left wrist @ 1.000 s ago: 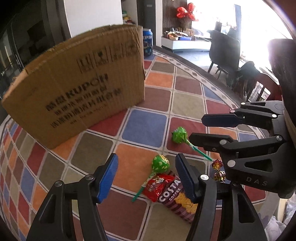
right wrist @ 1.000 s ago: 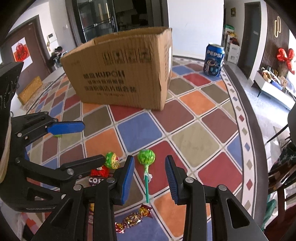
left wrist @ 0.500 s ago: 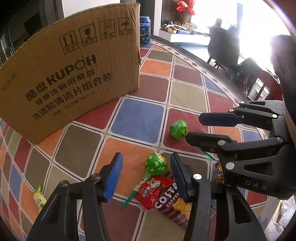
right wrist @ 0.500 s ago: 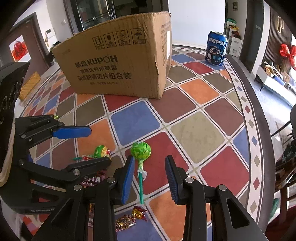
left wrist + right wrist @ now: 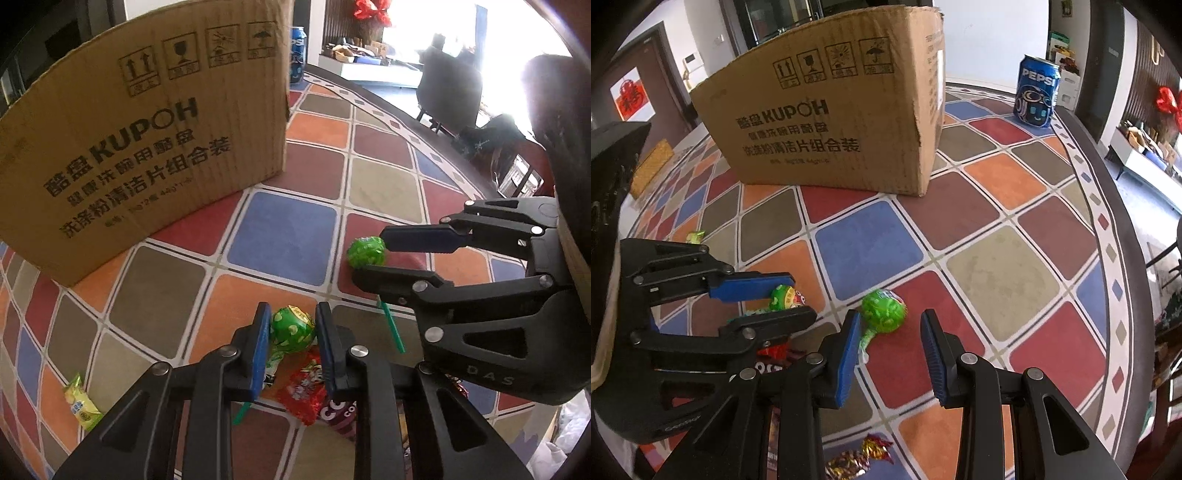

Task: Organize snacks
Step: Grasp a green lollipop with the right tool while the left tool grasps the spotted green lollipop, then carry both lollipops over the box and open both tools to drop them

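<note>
The left gripper [image 5: 291, 328] is closing its blue pads on the head of a green-wrapped lollipop [image 5: 292, 329] lying on the checkered tablecloth [image 5: 284, 236] — the pads are sitting right against the wrapper on both sides. Under and beside that lollipop, a red snack packet [image 5: 304, 391] and a Costa Coffee pouch [image 5: 341, 413] are lying in a small heap.

The right gripper [image 5: 890, 332] is holding its jaws spread, with nothing pinched; the head of a second green lollipop [image 5: 883, 309] is lying just past the fingertips, nearer the left pad, and its stick is running back between the jaws.

The cardboard box [image 5: 827, 122] printed KUPOH is standing upright on the cloth, well behind the snacks (its inside cannot be seen from either camera, so what it contains cannot be told). A Pepsi can [image 5: 1037, 96] is standing to the right of the box, near the table's edge. A small yellow-green sachet [image 5: 82, 402] is lying apart on the left, and gold-and-red foil candies [image 5: 858, 456] are lying close under the right gripper.
</note>
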{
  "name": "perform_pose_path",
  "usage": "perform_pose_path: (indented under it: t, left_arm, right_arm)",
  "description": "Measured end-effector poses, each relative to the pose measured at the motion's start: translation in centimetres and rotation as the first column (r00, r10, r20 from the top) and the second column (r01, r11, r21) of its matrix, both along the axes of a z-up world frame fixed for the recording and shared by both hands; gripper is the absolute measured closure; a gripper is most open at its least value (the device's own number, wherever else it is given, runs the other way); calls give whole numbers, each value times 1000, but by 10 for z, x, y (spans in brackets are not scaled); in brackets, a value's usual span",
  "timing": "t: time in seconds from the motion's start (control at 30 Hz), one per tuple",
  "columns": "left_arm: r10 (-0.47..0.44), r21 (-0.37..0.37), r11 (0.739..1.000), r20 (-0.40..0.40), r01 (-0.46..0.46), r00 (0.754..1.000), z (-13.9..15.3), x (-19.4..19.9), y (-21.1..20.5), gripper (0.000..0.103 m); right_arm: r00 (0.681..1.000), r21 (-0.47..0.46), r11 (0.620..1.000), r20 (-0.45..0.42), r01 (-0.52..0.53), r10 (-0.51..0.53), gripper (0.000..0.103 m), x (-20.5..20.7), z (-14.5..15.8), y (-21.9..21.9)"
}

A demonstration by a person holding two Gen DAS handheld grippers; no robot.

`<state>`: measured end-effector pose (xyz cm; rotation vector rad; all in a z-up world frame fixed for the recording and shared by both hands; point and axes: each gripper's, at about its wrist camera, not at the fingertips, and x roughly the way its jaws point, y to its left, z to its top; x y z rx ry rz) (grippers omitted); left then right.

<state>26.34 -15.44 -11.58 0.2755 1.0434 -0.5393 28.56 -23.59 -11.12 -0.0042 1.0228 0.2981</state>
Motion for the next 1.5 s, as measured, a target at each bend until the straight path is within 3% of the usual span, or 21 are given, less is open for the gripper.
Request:
perform_pose_path:
  t: [0.2, 0.27, 0.53, 1.07, 1.5]
  left_arm:
    - [37, -12, 999, 10, -37, 999, 5, 3, 12, 78]
    - [47, -18, 999, 15, -46, 999, 7, 3, 15, 78]
    - [86, -57, 995, 25, -84, 996, 18, 1, 29, 78]
    - [196, -143, 974, 150, -175, 969, 74, -18, 66, 78]
    - [248, -195, 960, 242, -203, 938, 128, -18, 87, 78]
  right_arm:
    - [1000, -4, 1000, -7, -8, 8, 70, 6, -4, 8]
    - [1000, -2, 1000, -8, -8, 8, 75, 7, -4, 10]
    - [1000, 7, 1000, 5, -9, 9, 75, 5, 3, 17]
    - [991, 6, 1000, 131, -26, 25, 75, -13, 56, 37]
    - [963, 24, 999, 267, -34, 27, 75, -17, 114, 51]
